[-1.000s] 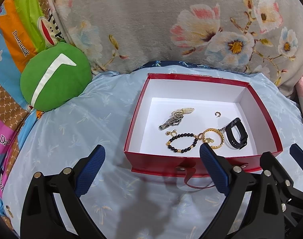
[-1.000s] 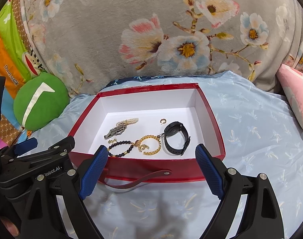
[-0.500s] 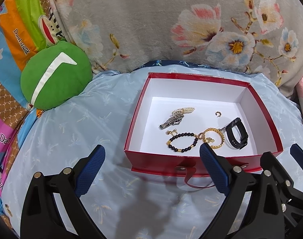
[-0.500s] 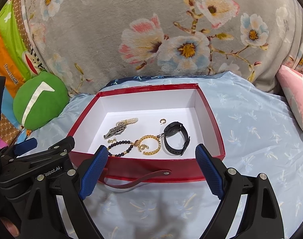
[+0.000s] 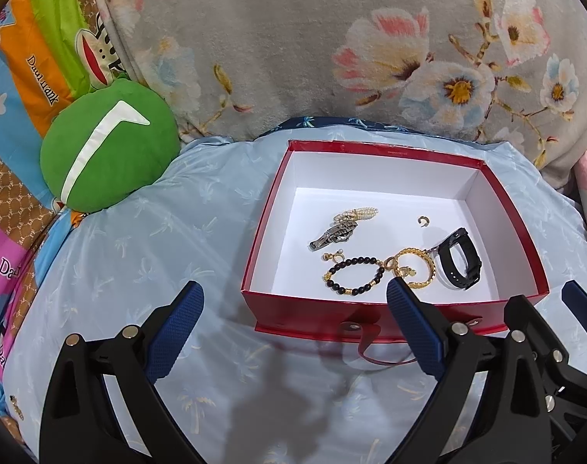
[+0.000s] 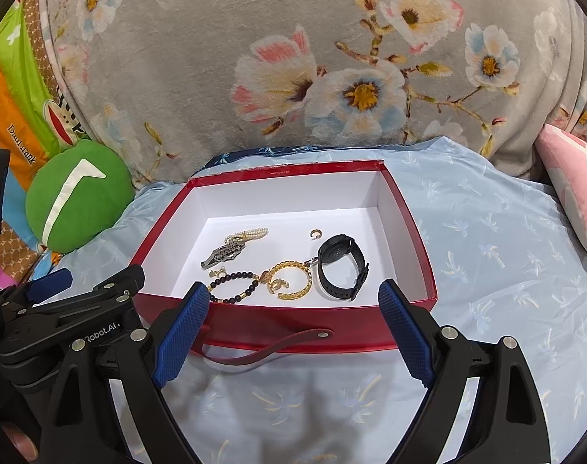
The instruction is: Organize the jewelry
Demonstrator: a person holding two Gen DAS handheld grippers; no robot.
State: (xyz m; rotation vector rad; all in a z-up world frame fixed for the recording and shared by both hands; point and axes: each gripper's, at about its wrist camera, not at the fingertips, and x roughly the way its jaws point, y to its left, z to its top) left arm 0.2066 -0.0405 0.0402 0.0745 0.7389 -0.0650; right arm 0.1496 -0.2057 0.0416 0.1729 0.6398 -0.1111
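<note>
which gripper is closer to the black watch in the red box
Right. The right gripper stands open almost straight before the black watch; the left gripper, also open, sits further to the watch's left.

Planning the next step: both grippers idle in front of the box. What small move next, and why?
Probably ease the right gripper forward over the red box's near wall toward the black watch. Both grippers are open and empty, the left gripper hangs mostly left of the box, and the watch lies nearest the right one, on the box's right side.

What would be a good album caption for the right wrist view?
Right gripper, jaws open, facing a red box holding a black watch, gold bracelet and beaded bracelet.
</note>
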